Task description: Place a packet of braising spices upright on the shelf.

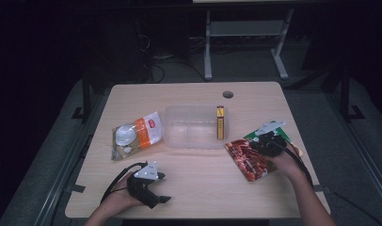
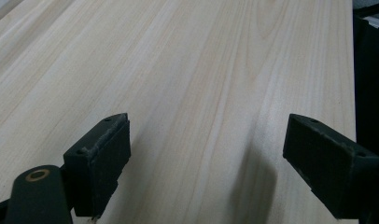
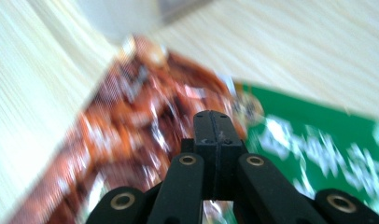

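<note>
On the bench's right side, the right hand-held gripper (image 1: 264, 143), jaws pressed together, hovers over a red snack packet (image 1: 245, 157) beside a green one (image 3: 318, 135): probably light, crinkly and slippery, best pinched at a flat sealed edge.

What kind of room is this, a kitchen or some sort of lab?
Likely a lab or test workspace, not a kitchen: a plain wooden table in a dark room, metal stand legs and cables on the floor behind it, and a person working with handheld grippers over snack packets.
</note>
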Demonstrator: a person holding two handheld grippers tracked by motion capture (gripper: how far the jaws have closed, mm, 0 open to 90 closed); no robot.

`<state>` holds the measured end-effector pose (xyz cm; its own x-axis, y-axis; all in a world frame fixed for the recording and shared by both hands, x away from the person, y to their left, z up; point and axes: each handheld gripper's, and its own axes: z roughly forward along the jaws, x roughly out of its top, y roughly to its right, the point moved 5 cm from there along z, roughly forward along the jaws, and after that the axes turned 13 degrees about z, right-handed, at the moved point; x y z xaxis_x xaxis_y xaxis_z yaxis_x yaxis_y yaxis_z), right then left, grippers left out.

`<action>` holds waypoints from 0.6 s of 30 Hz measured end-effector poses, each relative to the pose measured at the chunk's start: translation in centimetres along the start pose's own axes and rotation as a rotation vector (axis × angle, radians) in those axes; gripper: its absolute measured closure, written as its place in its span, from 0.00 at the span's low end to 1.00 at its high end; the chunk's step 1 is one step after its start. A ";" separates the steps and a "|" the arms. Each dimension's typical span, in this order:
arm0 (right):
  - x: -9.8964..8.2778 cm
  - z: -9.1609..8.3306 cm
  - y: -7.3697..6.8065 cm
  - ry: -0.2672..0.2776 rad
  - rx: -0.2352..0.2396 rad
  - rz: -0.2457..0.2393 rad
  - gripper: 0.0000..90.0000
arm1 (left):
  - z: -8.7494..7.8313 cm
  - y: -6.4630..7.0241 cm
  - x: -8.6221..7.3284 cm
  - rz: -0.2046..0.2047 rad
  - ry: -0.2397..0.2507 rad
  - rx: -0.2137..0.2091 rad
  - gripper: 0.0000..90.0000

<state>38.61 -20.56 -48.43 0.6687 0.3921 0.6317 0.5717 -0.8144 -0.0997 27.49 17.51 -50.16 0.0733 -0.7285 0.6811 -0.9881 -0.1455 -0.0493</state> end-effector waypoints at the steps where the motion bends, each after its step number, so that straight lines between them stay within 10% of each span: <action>1: 0.4 0.3 -0.3 0.000 -0.001 -0.012 1.00 | 0.0 0.0 0.0 -0.002 0.000 0.000 0.16; 11: 3.5 5.1 -3.0 -0.024 0.016 -0.059 1.00 | -0.2 0.0 -0.1 -0.004 0.000 0.006 0.16; 18: 2.3 4.3 -3.5 -0.067 0.030 -0.071 1.00 | -0.1 0.0 -0.2 -0.002 -0.005 0.000 0.16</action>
<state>40.22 -14.99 -49.93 0.6560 0.4767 0.5852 0.6318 -0.7710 -0.0802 27.44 17.76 -50.25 0.0762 -0.7312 0.6779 -0.9880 -0.1470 -0.0475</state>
